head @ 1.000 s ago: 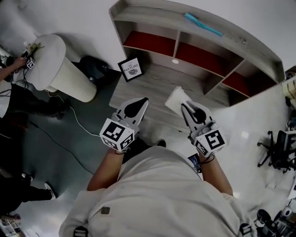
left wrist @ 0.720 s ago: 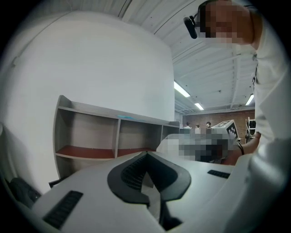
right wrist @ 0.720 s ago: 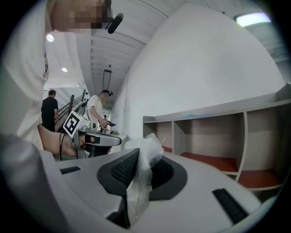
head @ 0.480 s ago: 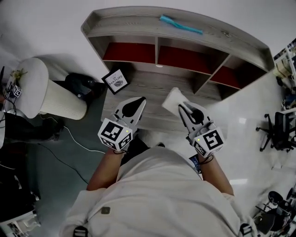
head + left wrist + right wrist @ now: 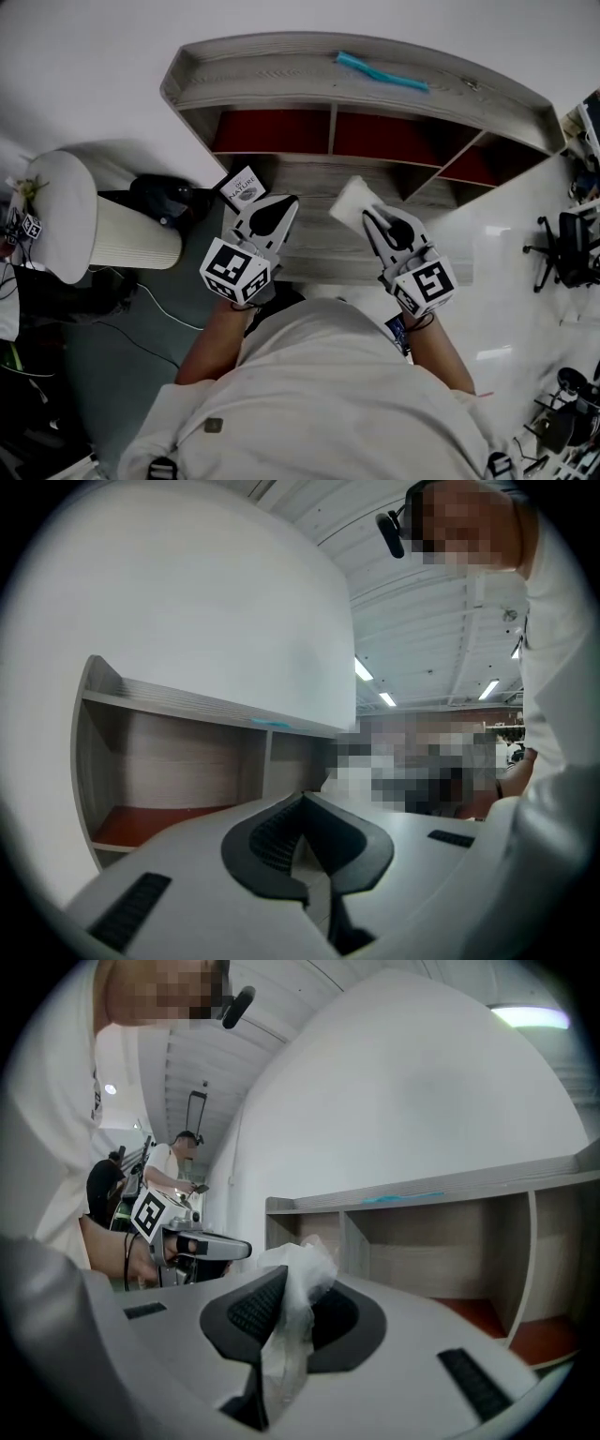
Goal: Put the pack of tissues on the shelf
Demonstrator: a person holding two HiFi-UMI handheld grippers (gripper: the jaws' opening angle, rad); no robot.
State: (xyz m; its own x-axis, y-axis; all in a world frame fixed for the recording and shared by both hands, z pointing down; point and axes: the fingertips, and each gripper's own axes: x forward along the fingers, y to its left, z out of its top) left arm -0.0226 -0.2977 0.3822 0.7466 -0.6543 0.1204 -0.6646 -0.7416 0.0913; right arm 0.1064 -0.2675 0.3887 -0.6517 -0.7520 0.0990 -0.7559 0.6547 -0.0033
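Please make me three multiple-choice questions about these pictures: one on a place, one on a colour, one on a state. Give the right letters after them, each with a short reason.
1. Where does the teal stick lie?
A. on top of the shelf
B. inside a compartment
C. below the lowest board

2. What colour shows inside the compartments?
A. blue
B. red
C. green

3. In what state is the right gripper?
A. open and empty
B. shut and empty
C. shut on the tissues

Answers:
1 A: the head view shows the stick on the top board.
2 B: the insides show red in the head view and in both gripper views.
3 C: the right gripper view shows the white wrap pinched between the jaws.
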